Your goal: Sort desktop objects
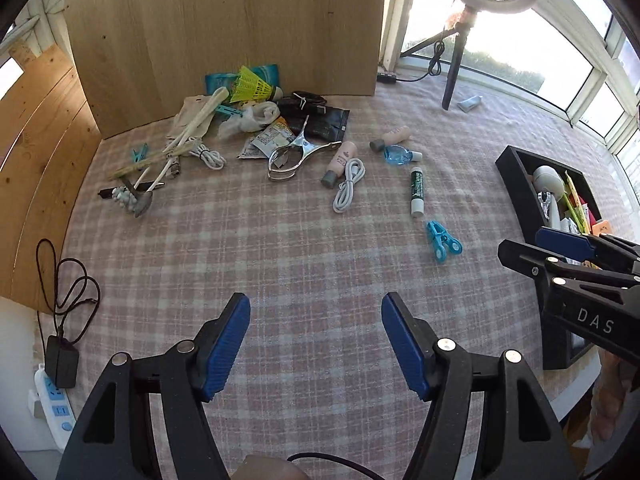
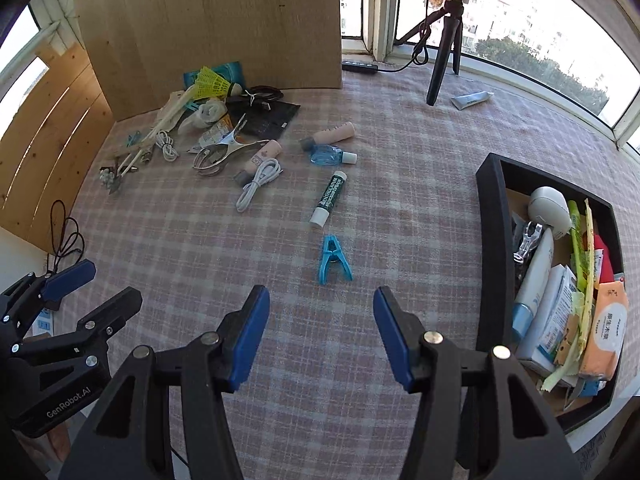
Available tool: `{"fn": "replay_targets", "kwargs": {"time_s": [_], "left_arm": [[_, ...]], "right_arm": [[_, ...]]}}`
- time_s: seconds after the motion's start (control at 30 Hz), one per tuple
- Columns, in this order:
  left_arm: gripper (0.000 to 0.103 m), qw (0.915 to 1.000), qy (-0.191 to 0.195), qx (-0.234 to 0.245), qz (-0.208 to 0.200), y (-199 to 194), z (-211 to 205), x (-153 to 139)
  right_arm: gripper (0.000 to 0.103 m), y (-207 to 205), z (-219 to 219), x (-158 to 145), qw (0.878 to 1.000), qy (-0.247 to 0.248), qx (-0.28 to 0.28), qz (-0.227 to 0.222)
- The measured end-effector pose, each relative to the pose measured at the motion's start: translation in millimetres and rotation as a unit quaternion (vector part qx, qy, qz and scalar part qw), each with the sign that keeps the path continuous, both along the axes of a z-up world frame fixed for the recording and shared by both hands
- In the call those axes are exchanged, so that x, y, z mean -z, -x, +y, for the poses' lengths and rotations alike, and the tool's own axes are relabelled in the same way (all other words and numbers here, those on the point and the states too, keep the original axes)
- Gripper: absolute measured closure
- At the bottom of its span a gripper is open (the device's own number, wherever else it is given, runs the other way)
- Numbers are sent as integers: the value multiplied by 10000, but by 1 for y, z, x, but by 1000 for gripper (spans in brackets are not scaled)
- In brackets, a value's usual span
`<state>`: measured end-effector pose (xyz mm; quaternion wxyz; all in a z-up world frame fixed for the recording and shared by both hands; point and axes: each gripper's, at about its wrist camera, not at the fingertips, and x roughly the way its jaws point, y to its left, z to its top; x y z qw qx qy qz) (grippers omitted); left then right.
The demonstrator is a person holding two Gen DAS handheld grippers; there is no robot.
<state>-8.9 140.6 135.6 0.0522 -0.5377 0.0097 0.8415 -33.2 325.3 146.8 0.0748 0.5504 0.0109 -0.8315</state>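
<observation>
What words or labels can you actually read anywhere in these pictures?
"DAS" on the right claw.
"GenRobot.AI" on the left claw.
Green tube: lettering too blurred to read.
Orange packet in the black tray: Chinese print, too small.

A blue plastic clothespin (image 2: 334,261) lay flat on the checked worktop cloth (image 2: 280,320), apart from the rest. Just beyond it lay a green-and-white lip balm stick (image 2: 329,199), a coiled white cable (image 2: 258,184) and a small blue bottle (image 2: 330,156). A black tray (image 2: 494,264) at right was crowded with packets and tubes.
</observation>
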Motion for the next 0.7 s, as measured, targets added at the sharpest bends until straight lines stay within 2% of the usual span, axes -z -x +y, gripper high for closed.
{"fn": "replay_targets", "kwargs": {"time_s": [0.33,0.7], "left_arm": [[37,9995,-70,-298,78,-24,-49,8],[37,9995,-82,-245,165,-31,-70,8]], "right_arm": [[50,-25,-52,0,9996,-51,-69,276],[49,-32,-78,14,9999,6,5,149]]}}
